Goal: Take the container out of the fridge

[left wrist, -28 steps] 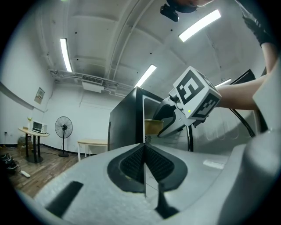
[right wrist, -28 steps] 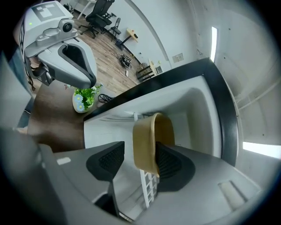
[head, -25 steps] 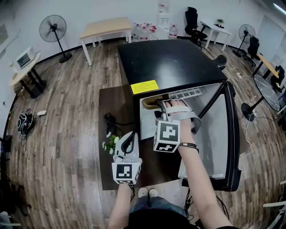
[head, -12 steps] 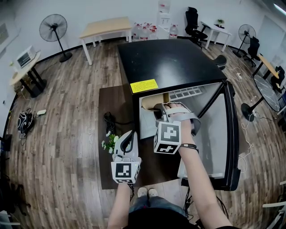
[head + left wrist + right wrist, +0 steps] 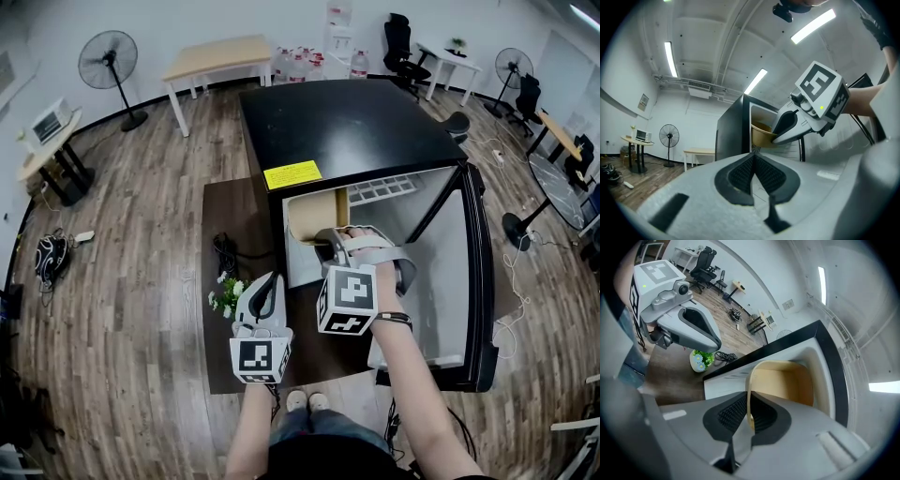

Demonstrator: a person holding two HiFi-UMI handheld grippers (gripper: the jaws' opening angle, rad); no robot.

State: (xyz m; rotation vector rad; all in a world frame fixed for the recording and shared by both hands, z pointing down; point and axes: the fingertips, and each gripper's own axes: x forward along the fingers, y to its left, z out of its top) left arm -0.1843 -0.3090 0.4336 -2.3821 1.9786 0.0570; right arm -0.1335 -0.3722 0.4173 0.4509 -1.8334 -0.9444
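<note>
The tan paper container [image 5: 313,215] sits tilted at the mouth of the black fridge [image 5: 356,122]. My right gripper [image 5: 330,246] reaches down into the opening. Its jaws have just been closing, and they are now shut on the container's [image 5: 787,380] near rim, which runs as a thin wall between the pads of the right gripper [image 5: 749,411]. My left gripper [image 5: 270,284] hangs shut and empty in front of the fridge, left of the right hand. In the left gripper view its jaws [image 5: 753,154] meet, with the container [image 5: 761,133] and the right gripper [image 5: 806,112] beyond.
The fridge door [image 5: 473,281] stands swung open to the right. A dark low table [image 5: 220,347] beside the fridge carries a small flower pot [image 5: 225,295] and a black cable [image 5: 225,251]. Fans, tables and office chairs stand around the wooden floor.
My right gripper closed on the container's rim and drew it toward me and a little down; more of the container's inside now shows. The left gripper stayed still.
</note>
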